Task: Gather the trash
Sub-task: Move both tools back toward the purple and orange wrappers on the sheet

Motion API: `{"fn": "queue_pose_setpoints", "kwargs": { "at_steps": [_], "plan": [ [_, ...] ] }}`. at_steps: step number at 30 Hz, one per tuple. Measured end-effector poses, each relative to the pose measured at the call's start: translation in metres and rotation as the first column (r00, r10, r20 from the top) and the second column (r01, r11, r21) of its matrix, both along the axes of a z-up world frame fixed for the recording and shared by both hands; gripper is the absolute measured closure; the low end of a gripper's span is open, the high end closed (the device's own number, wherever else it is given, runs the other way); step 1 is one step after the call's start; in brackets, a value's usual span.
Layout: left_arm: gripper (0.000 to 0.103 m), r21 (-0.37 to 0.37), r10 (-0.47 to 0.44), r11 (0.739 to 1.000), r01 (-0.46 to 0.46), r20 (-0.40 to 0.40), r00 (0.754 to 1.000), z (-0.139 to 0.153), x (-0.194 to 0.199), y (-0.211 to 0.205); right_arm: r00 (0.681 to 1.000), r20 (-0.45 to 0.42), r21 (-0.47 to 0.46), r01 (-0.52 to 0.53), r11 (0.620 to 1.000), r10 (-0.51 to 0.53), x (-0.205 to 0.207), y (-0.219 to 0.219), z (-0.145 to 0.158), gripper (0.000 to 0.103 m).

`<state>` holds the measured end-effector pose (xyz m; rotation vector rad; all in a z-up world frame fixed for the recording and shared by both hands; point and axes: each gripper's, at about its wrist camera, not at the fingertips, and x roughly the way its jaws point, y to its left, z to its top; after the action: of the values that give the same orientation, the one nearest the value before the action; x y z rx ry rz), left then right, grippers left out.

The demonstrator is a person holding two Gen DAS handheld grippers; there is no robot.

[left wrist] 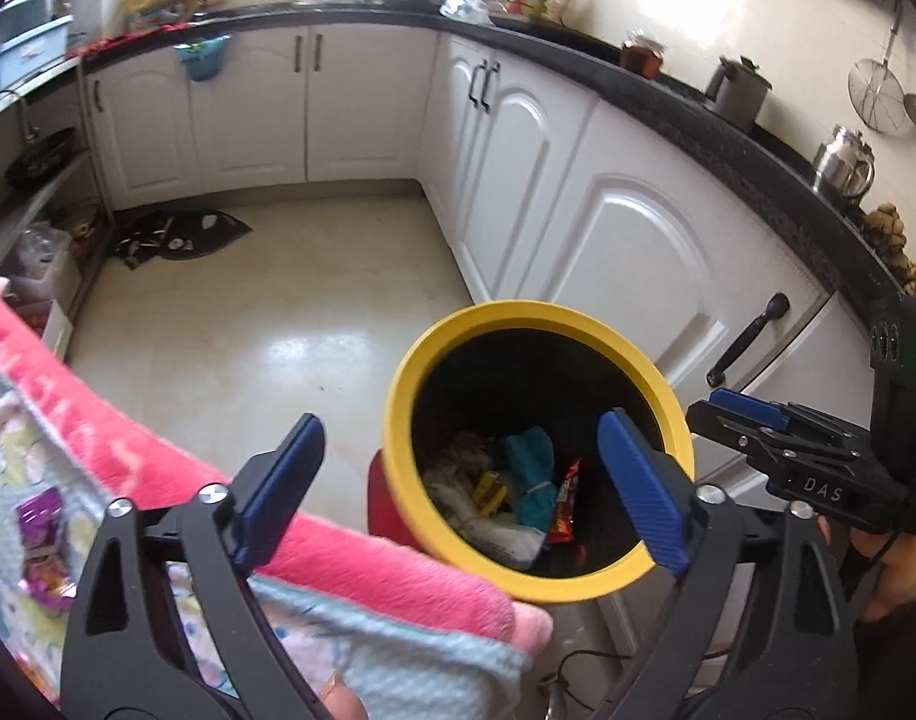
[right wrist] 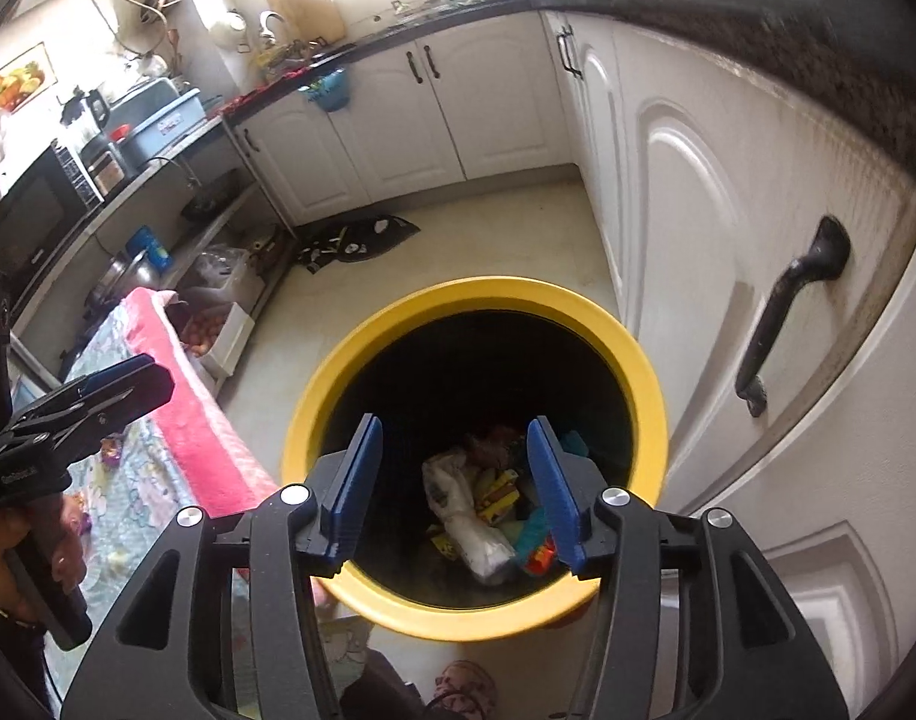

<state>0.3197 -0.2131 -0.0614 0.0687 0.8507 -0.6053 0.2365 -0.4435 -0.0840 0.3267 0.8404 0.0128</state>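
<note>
Yellow-rimmed bin (right wrist: 646, 396) stands on the kitchen floor beside white cabinets, wrappers and crumpled trash (right wrist: 487, 540) at its bottom, below both hand-held grippers, left (left wrist: 460, 480) spread wide, right (right wrist: 455, 489) partly parted, both empty.

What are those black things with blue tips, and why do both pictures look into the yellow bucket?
Those are tongs that a person holds, one in each hand, each carrying a small camera. One picture looks along the left tongs, the other along the right tongs. Both sets are open and hold nothing. They point down into a yellow trash bin on the kitchen floor. Inside lie wrappers and crumpled paper. Beside the bin is a pink and blue blanket with a purple wrapper resting on it.
</note>
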Motion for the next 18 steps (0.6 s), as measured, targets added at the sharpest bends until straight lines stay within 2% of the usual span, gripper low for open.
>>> {"fn": "queue_pose_setpoints", "kwargs": {
  "at_steps": [8,18],
  "plan": [
    [0.011,-0.001,0.086,0.996,-0.086,0.057,0.995,0.019,-0.018,0.045,0.995,0.067,-0.023,-0.066,0.998,0.067,-0.006,0.03,0.029,0.049],
    [0.011,-0.063,0.22,0.974,-0.215,0.086,0.972,0.041,-0.04,0.109,0.976,0.145,-0.053,-0.157,0.986,0.164,-0.01,0.075,0.063,0.039]
  ]
}}
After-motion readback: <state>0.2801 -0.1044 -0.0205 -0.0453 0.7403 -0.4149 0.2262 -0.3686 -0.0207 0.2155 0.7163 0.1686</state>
